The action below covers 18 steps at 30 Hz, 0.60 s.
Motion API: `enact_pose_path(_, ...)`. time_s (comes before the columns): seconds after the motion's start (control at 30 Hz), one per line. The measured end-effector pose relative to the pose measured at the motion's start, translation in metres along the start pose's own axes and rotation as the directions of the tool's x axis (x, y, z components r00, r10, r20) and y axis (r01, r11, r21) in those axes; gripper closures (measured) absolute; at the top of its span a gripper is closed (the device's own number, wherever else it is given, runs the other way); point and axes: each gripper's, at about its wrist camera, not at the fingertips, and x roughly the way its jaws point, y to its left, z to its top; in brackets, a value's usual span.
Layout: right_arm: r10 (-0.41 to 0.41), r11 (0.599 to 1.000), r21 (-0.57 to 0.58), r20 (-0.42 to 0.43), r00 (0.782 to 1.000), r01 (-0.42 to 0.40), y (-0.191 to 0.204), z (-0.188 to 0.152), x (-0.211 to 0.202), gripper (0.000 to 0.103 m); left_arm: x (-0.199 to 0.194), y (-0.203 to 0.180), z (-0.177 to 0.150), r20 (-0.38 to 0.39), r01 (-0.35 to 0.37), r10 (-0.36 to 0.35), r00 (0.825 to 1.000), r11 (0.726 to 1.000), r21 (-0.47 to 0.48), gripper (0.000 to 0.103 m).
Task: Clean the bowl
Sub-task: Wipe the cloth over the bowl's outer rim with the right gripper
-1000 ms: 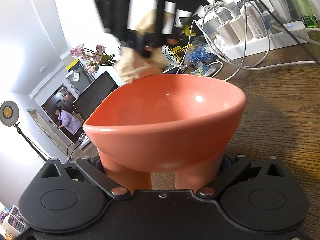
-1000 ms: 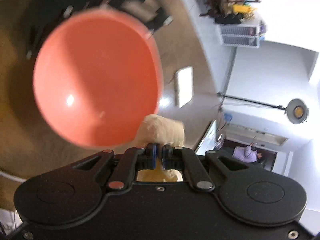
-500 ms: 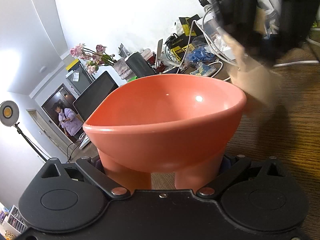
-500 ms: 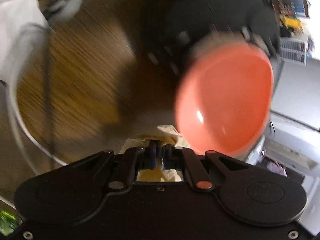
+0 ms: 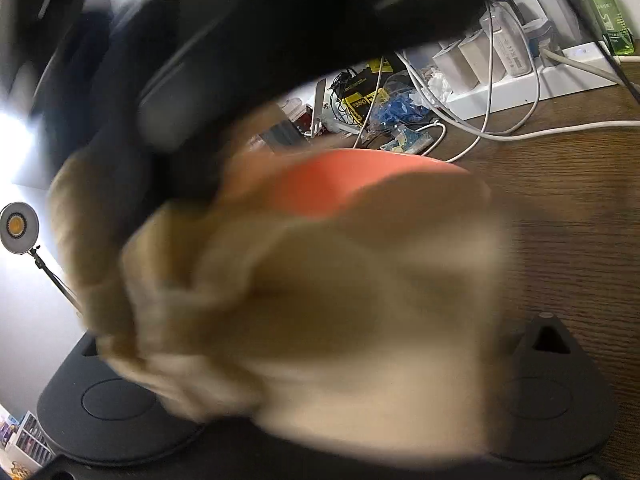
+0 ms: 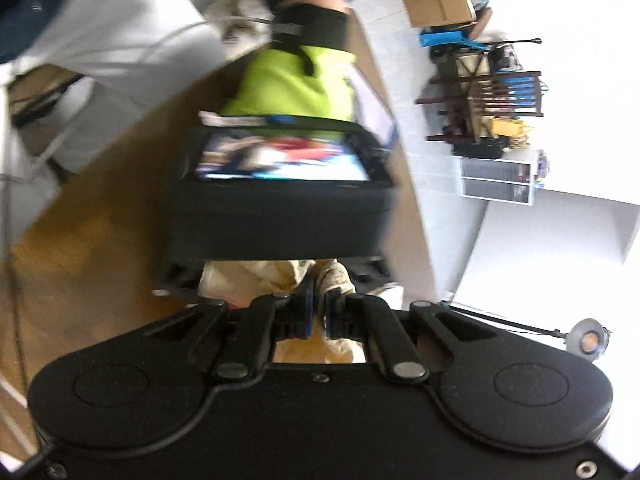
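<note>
The orange bowl [image 5: 360,184] shows only as a strip of its inside in the left wrist view. A crumpled beige cloth [image 5: 320,300], blurred and very close to the lens, covers the bowl's near side and my left gripper's fingers. Earlier frames show those fingers clamped on the bowl's foot, and the bowl sits in the same place. The black body of my right gripper [image 5: 240,20] fills the top. In the right wrist view my right gripper [image 6: 318,306] is shut on the cloth [image 6: 260,276]. Just ahead is the left gripper's back with its screen [image 6: 280,160], held by a yellow-green gloved hand [image 6: 292,84].
On the wooden table [image 5: 580,220] behind the bowl lie white cables [image 5: 520,128], a power strip with chargers [image 5: 500,60], small clutter [image 5: 400,120] and a green bottle [image 5: 608,12]. A lamp on a stand [image 5: 18,224] is at far left.
My right gripper swung the cloth from the bowl's far left rim to its right side, then close in front of the left camera. The bowl and left gripper stayed put.
</note>
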Motion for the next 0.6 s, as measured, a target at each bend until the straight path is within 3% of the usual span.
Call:
enact_pose_path(0.13, -0.041, 0.999, 0.029, -0.016, 0.999, 0.041, -0.024, -0.011, 0.03, 0.099, 0.0, 0.0, 0.0, 0.0, 0.0, 0.0, 1.0, 1.0, 0.0, 0.004)
enact_pose_path(0.33, -0.062, 0.996, 0.061, -0.125, 0.99, 0.07, -0.05, -0.055, 0.067, 0.099, 0.001, 0.001, 0.0, 0.0, 0.0, 0.0, 1.0, 1.0, 0.0, 0.004)
enact_pose_path(0.6, 0.017, 0.996, 0.085, -0.288, 0.958, 0.008, -0.042, -0.091, 0.09, 0.099, 0.001, 0.001, -0.001, -0.001, 0.004, -0.004, 1.0, 1.0, -0.003, 0.004)
